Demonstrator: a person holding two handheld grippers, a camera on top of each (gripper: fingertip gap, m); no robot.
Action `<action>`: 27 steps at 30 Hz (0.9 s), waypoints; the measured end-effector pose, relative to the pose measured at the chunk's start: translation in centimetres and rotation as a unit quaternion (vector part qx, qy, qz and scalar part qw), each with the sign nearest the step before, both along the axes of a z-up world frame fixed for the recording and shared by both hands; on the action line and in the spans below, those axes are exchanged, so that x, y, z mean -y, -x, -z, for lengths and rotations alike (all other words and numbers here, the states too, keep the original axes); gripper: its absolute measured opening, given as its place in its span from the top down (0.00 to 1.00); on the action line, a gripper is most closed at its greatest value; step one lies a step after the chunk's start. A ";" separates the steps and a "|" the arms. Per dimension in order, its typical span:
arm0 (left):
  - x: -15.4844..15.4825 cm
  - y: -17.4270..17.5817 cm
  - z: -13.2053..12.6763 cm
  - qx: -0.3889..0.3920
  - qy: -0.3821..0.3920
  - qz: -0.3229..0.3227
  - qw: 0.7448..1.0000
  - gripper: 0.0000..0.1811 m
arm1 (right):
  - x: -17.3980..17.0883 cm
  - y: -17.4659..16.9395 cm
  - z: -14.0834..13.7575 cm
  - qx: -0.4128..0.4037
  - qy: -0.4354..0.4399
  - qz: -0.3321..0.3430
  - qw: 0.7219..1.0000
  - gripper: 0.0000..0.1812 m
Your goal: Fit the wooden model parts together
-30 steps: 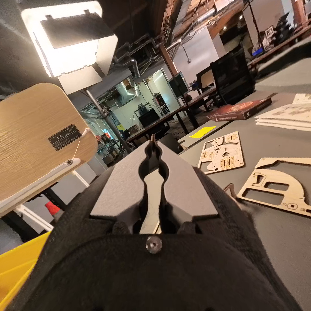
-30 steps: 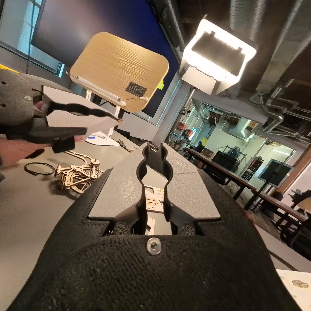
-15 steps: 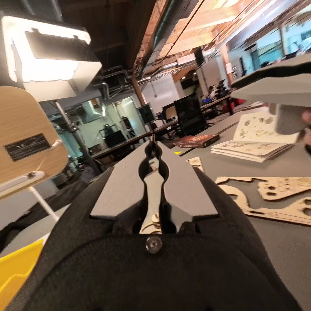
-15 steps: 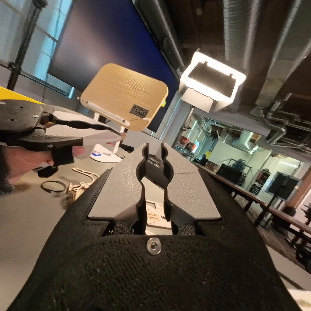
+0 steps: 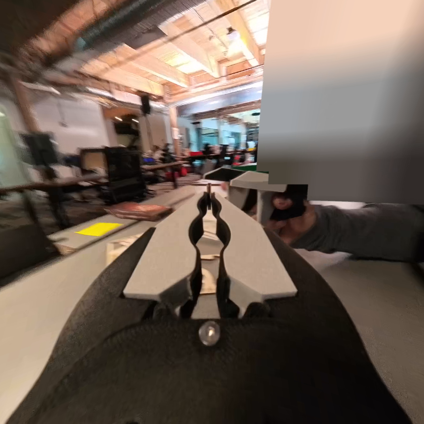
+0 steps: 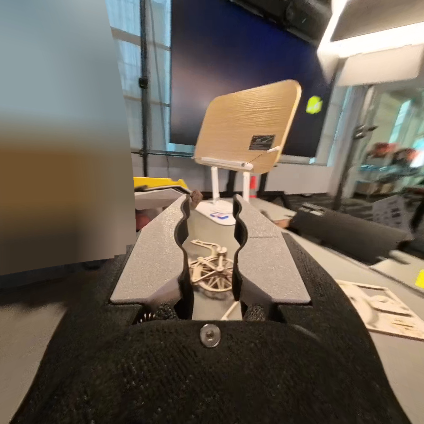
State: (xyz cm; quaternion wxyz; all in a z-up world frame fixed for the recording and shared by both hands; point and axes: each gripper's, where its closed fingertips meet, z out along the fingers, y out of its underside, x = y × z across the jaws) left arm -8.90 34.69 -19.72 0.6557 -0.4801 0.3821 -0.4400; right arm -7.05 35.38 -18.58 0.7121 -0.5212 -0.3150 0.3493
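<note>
My left gripper is shut on a small thin wooden part that sticks out past its tips. It also shows in the right wrist view, at the left, with the part at its tip. My right gripper is open and empty, above a half-built wooden model with a spoked wheel, which lies on the grey table and shows between its fingers. In the left wrist view the right gripper is held by a hand just right of my left tips.
A wooden book stand on a white base stands behind the model. A yellow bin is at the back left. A punched wooden sheet lies at the right. A red-brown box and a yellow note lie farther off. My left and right fingertips are right by each other.
The right gripper has opened wider and tipped down over the wheeled model. The left gripper has swung right, so its tips with the wooden part are close to the right gripper.
</note>
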 end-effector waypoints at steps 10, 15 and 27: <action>-0.3 -0.3 1.3 0.063 0.206 0.149 0.965 0.99 | 1.1 1.7 1.6 -0.026 0.140 -0.141 0.980 0.90; -0.2 -0.3 1.4 0.058 0.200 0.152 0.966 0.99 | 0.8 1.6 1.9 -0.028 0.150 -0.133 0.979 0.94; 1.2 -1.0 1.1 0.029 0.160 0.157 0.974 0.95 | 1.9 1.3 1.9 0.036 0.055 -0.118 0.991 1.00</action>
